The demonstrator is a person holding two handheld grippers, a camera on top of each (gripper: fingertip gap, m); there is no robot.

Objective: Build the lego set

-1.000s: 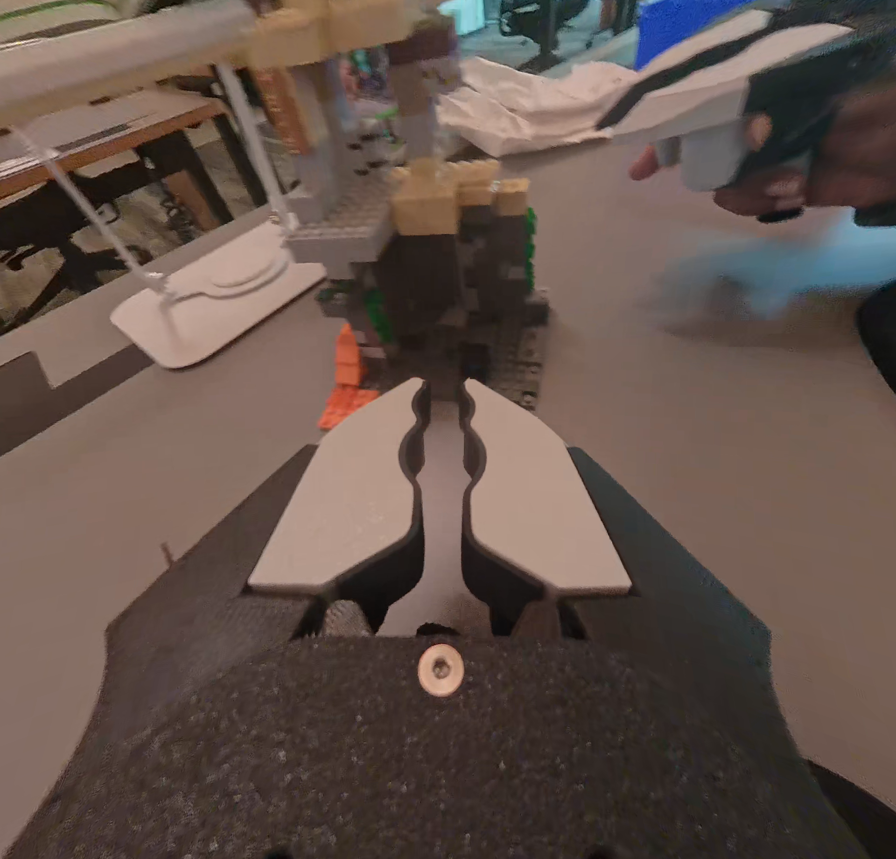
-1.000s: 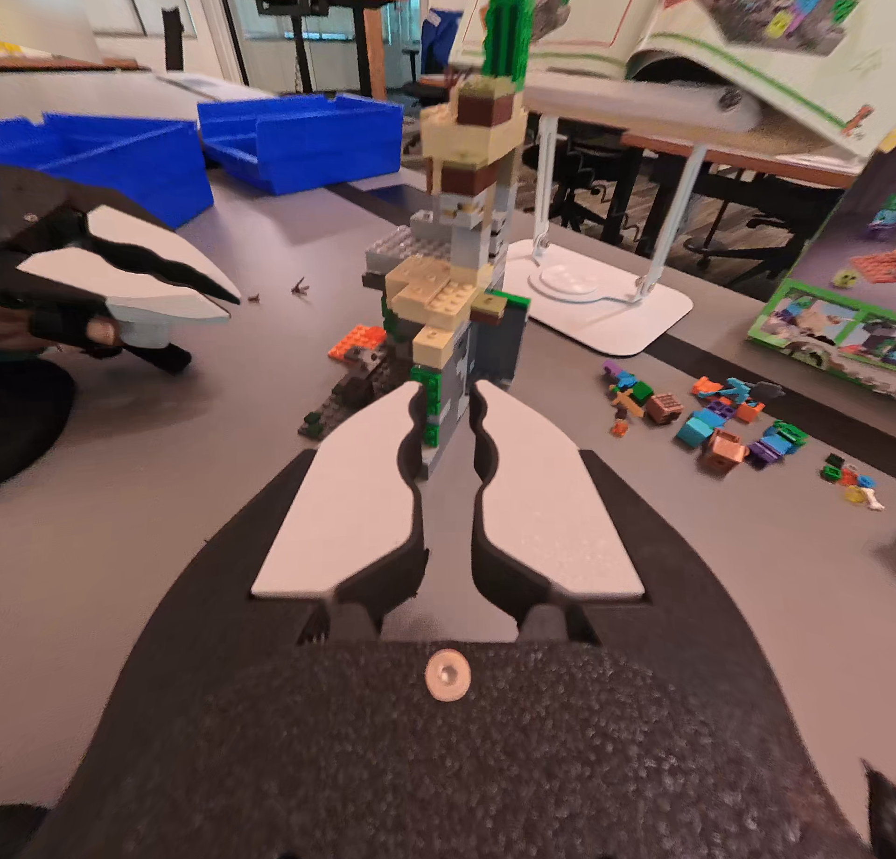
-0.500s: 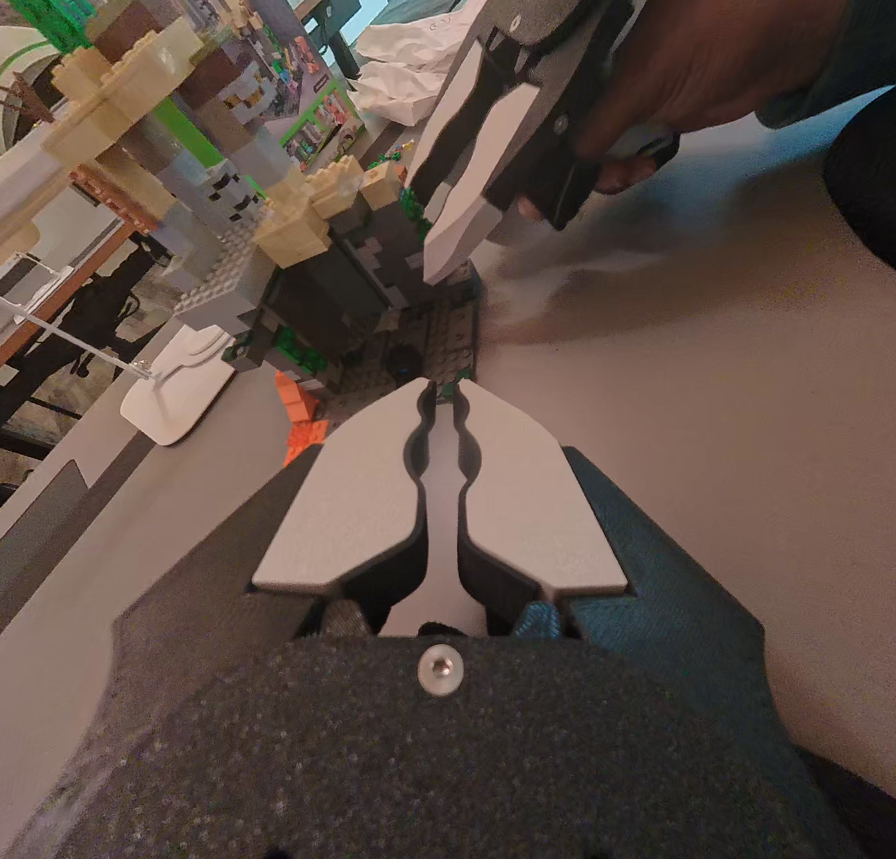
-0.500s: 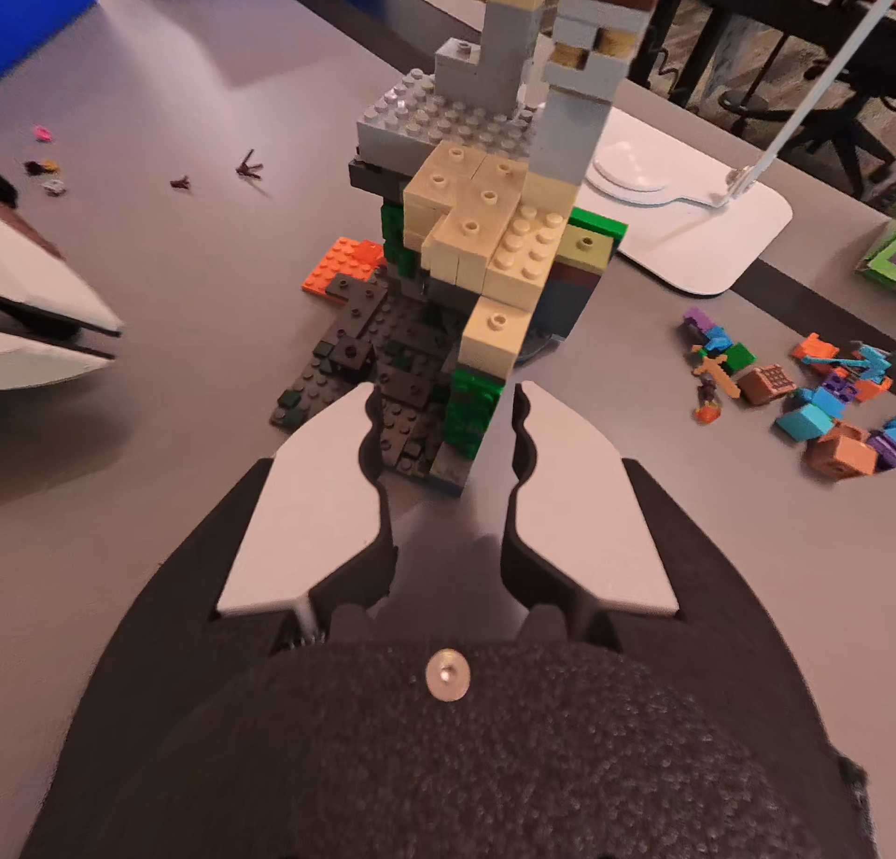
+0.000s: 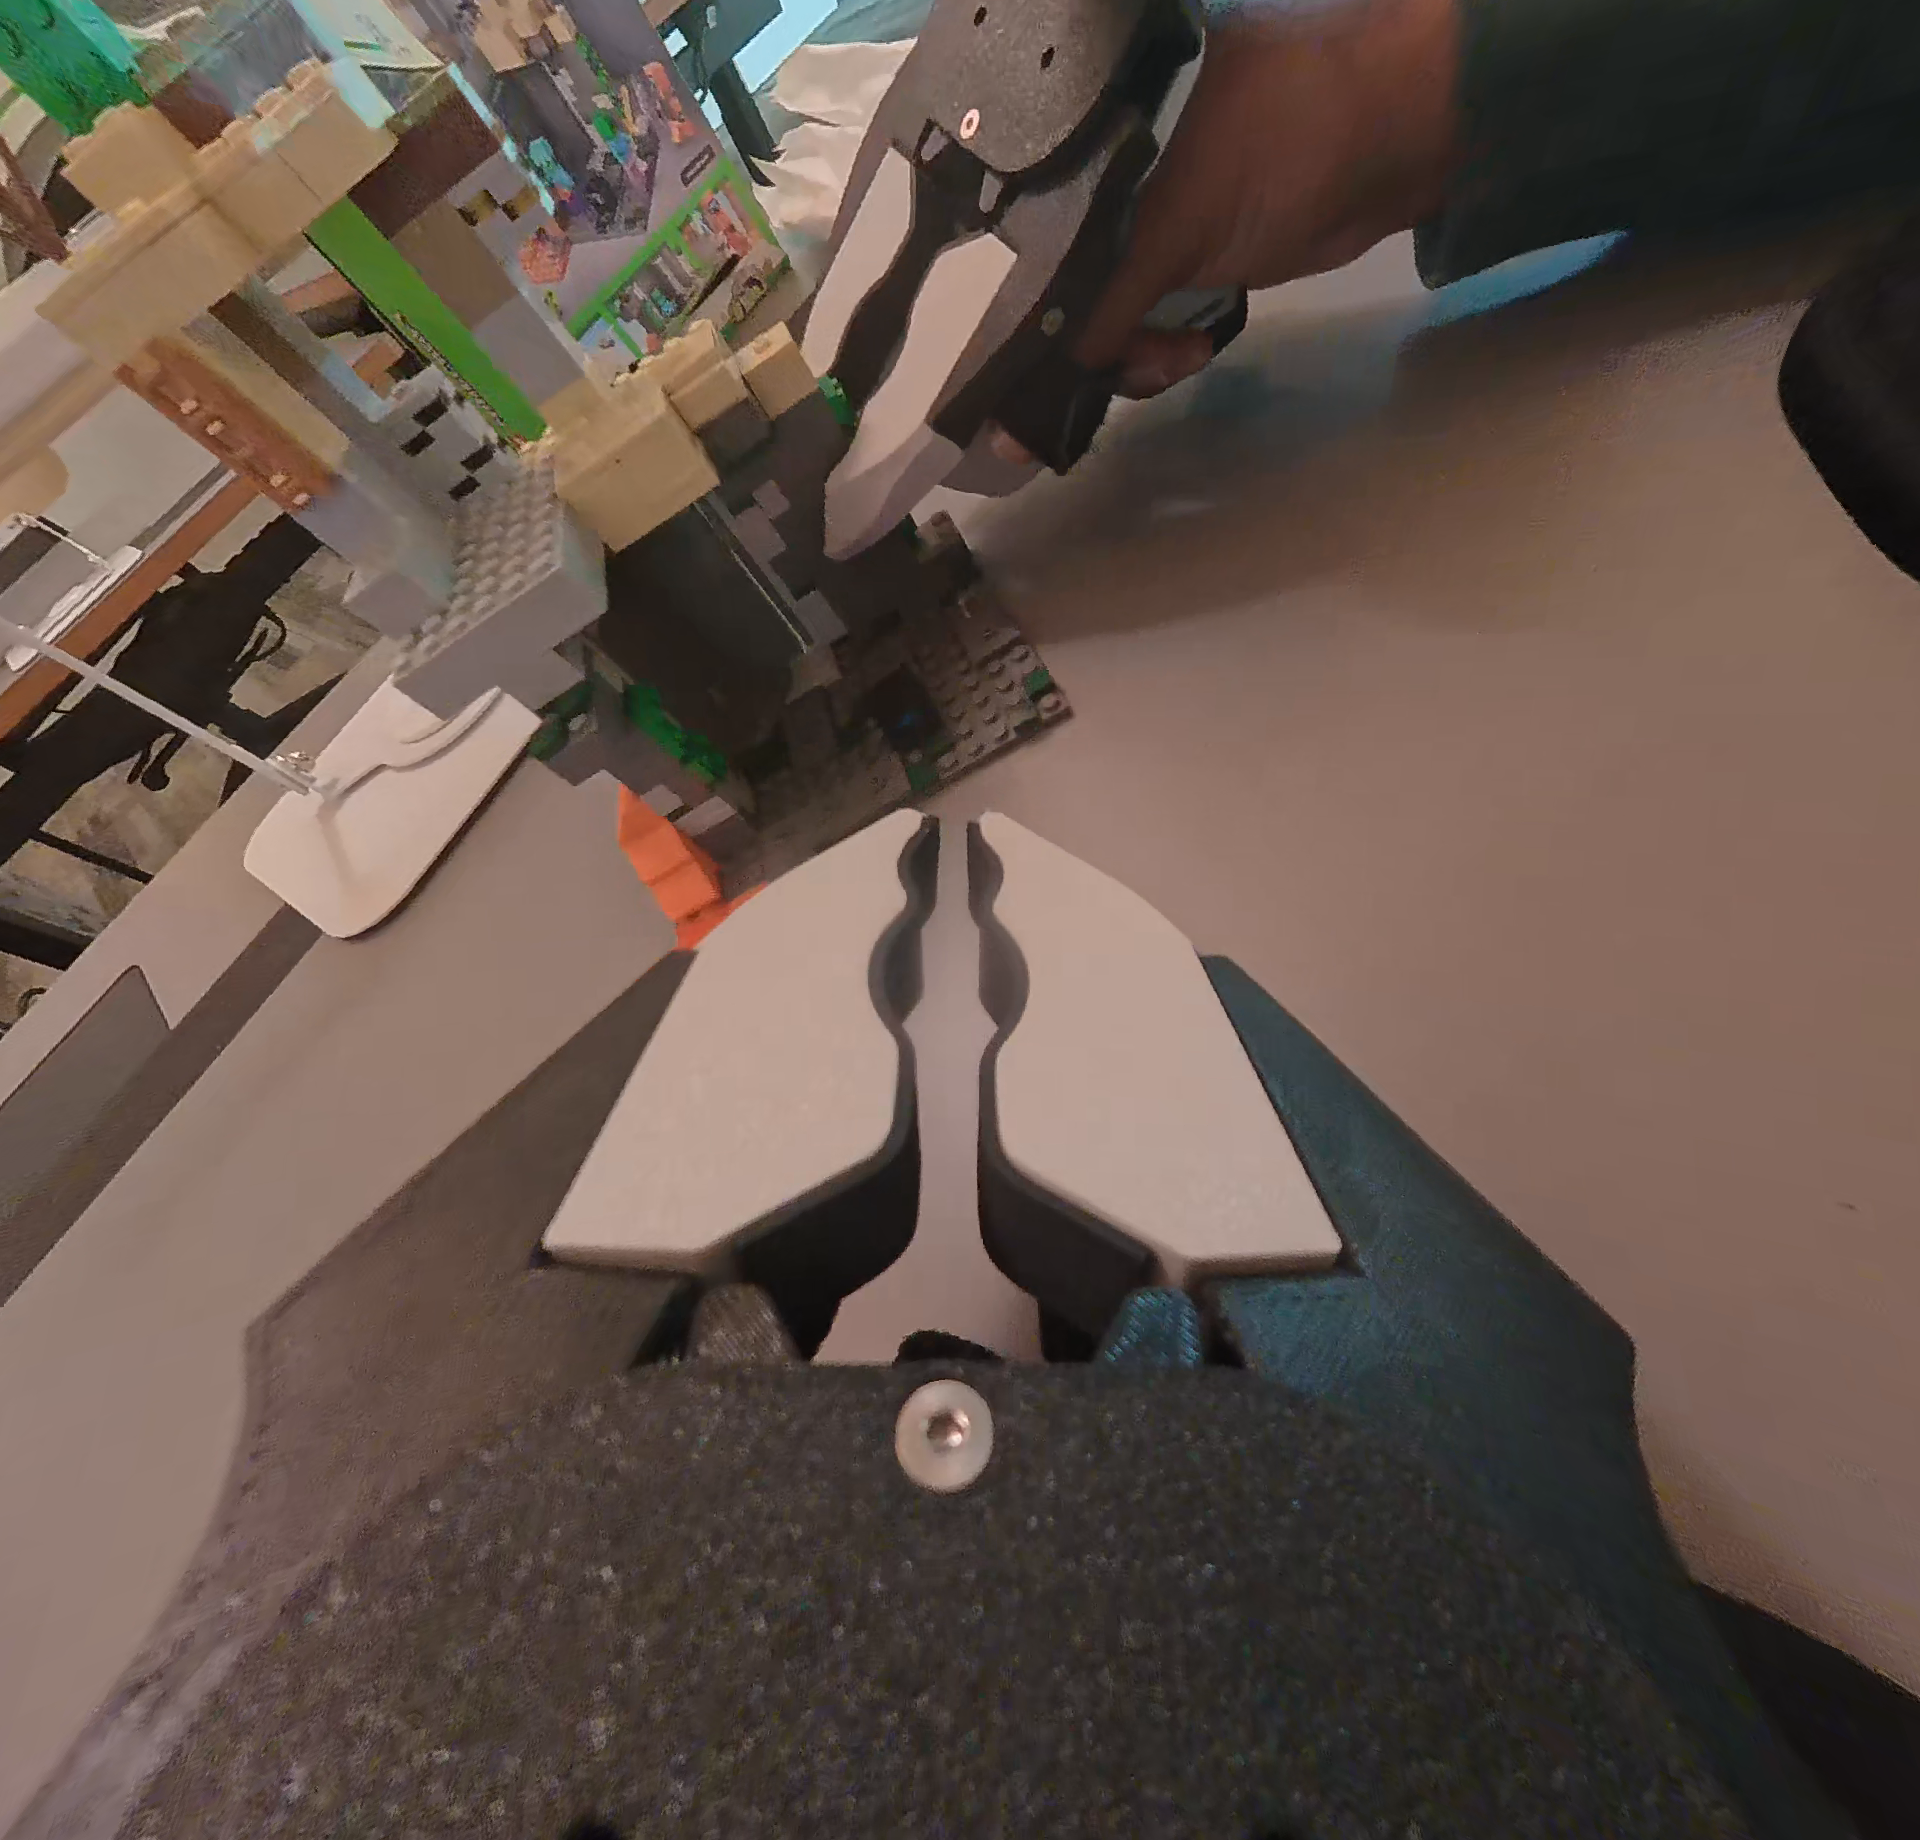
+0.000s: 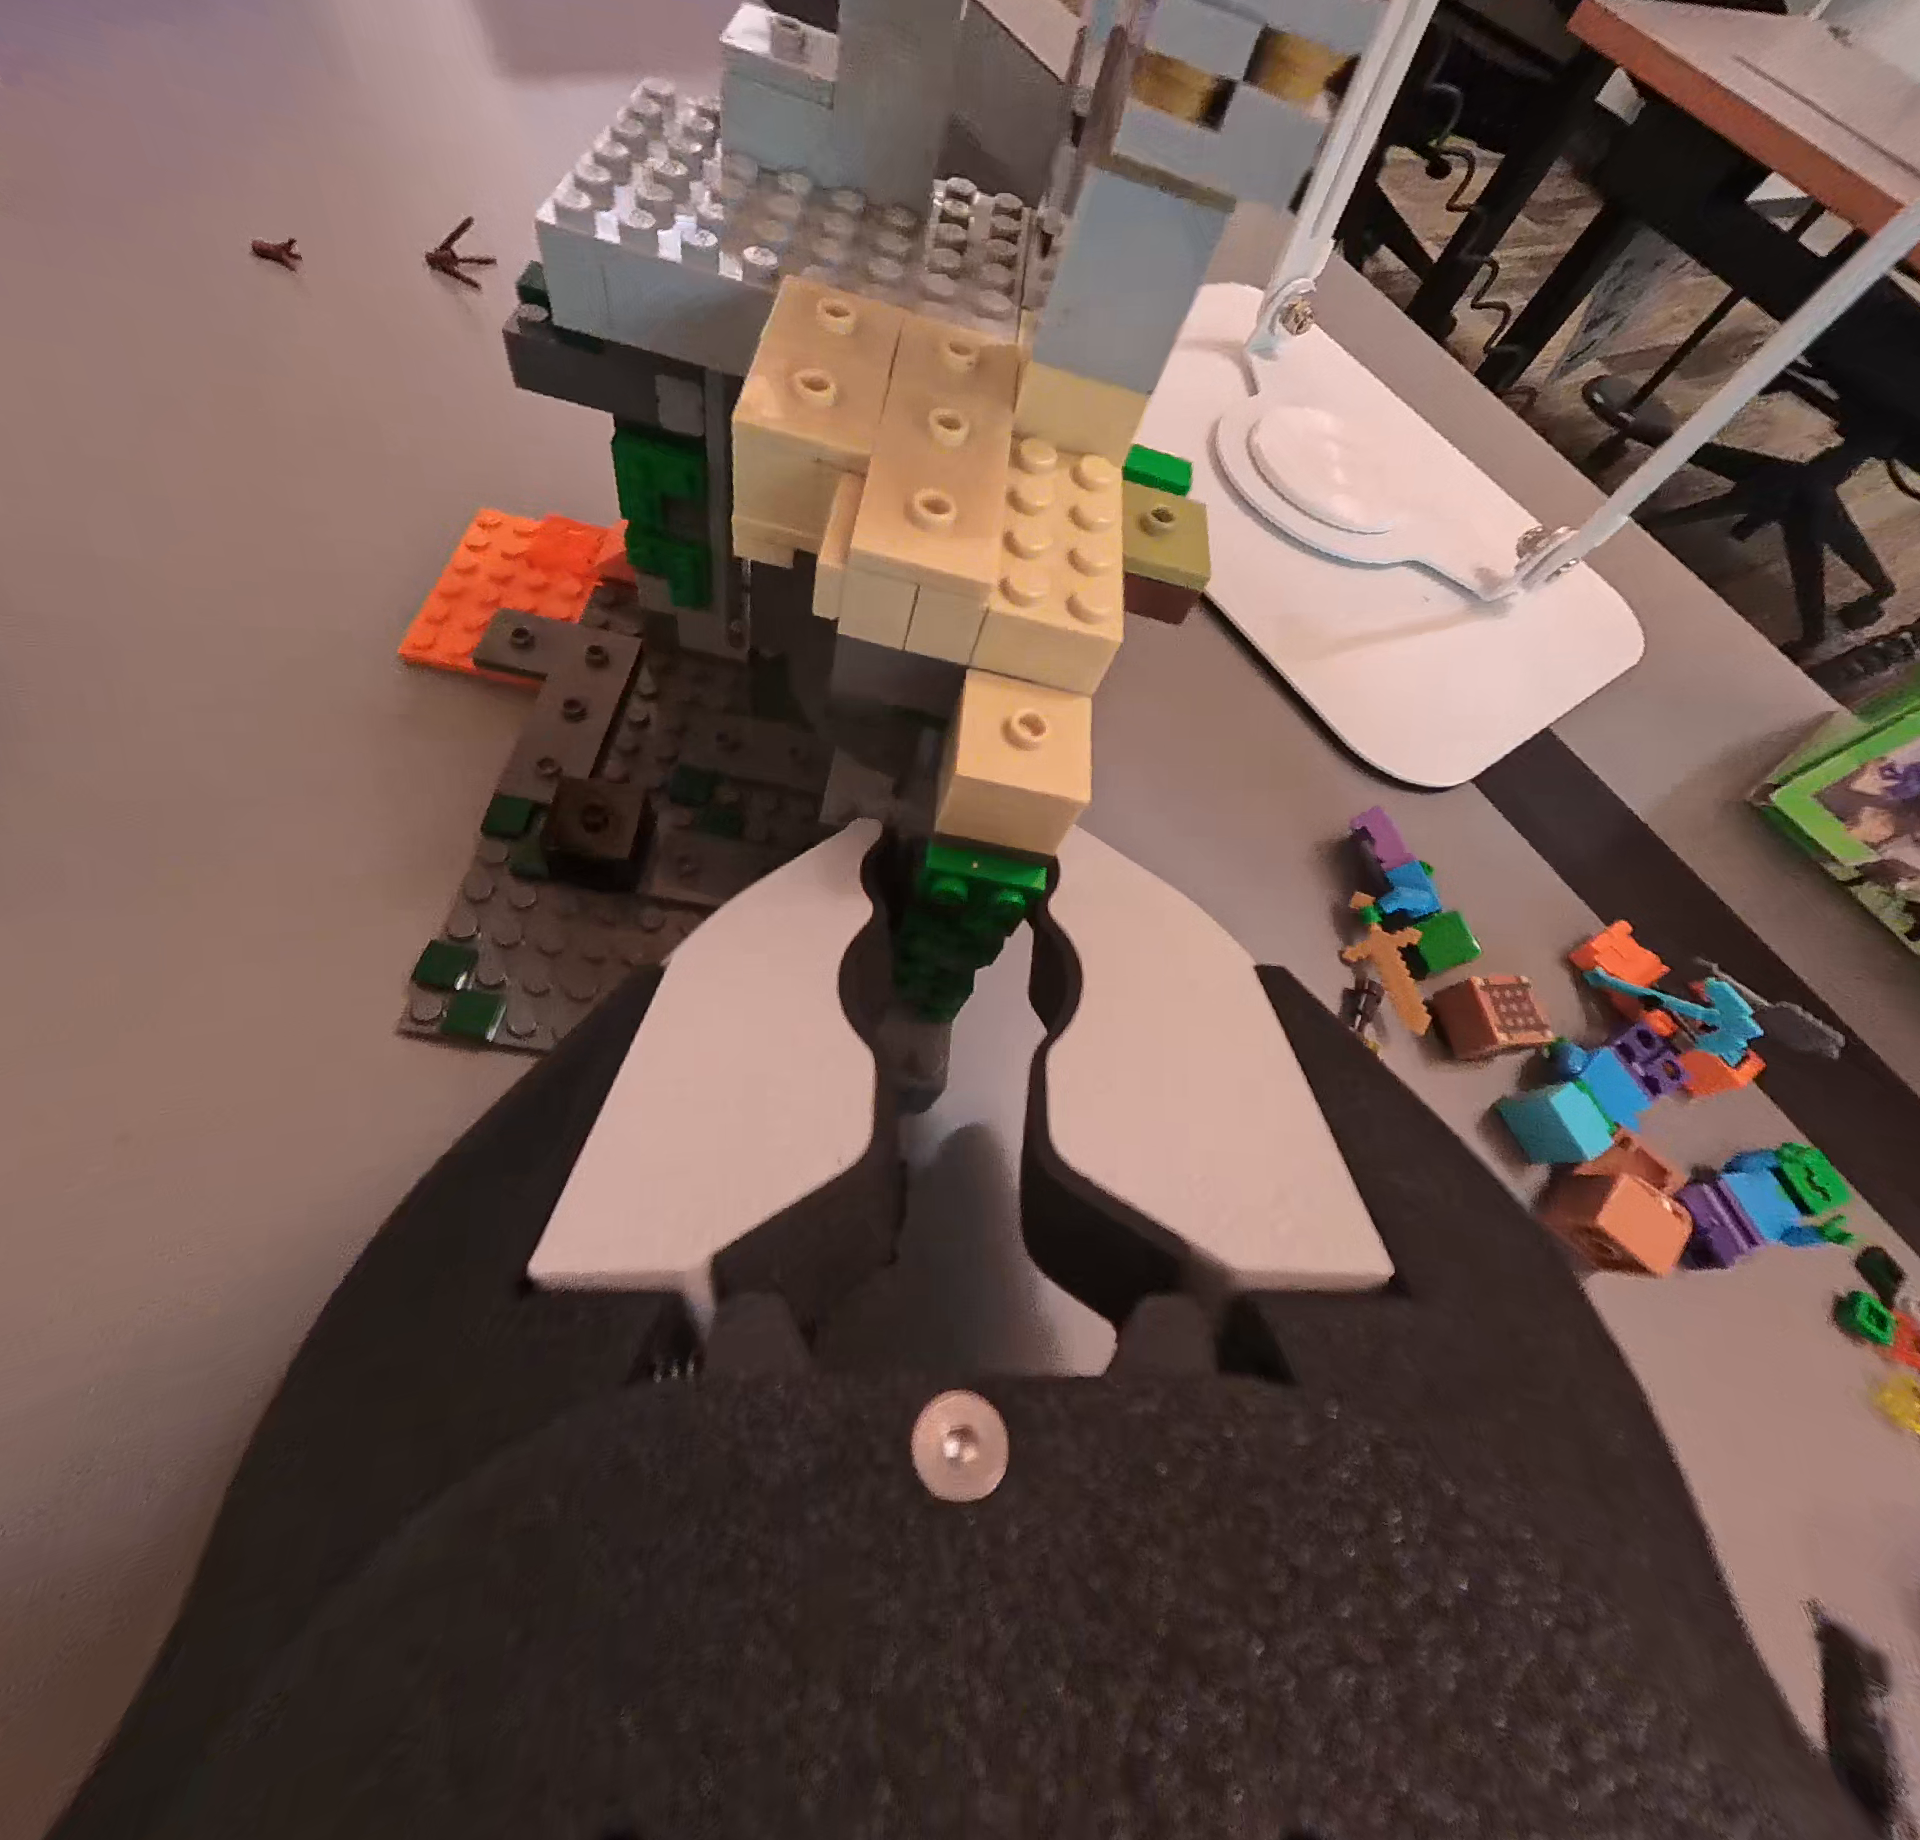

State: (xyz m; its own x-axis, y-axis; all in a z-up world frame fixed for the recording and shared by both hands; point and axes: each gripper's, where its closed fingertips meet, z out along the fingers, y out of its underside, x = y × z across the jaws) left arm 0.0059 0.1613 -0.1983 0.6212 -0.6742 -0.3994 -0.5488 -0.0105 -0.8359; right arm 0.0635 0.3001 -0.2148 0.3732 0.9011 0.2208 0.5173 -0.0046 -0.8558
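Observation:
The lego build (image 6: pixel 935 502) is a tall tower of tan, grey and green bricks on a dark grey baseplate (image 6: pixel 540 980). My right gripper (image 6: pixel 961 855) straddles the green corner column (image 6: pixel 961 917) below a tan brick, and its pads press on both sides of that column. In the left wrist view the build (image 5: pixel 644 460) stands ahead on the left, with the right gripper (image 5: pixel 862 512) against its right side and held by a hand. My left gripper (image 5: pixel 954 824) is shut and empty, low over the table just short of the baseplate (image 5: pixel 966 668).
An orange plate (image 6: pixel 509 575) lies at the build's left edge. Several loose coloured pieces (image 6: pixel 1600 1063) lie to the right. A white stand base (image 6: pixel 1403 585) sits behind the build and a green set box (image 6: pixel 1860 803) at the far right. Small brown bits (image 6: pixel 457 258) lie far left. Across from one pair of fingers to the other is roughly 15 cm. The left tips stand about 10 cm off the orange plate (image 6: pixel 509 575).
My right gripper swung down onto the build's front corner, opened, then closed around the green column. My left gripper tilted and drew a little closer to the baseplate, still shut.

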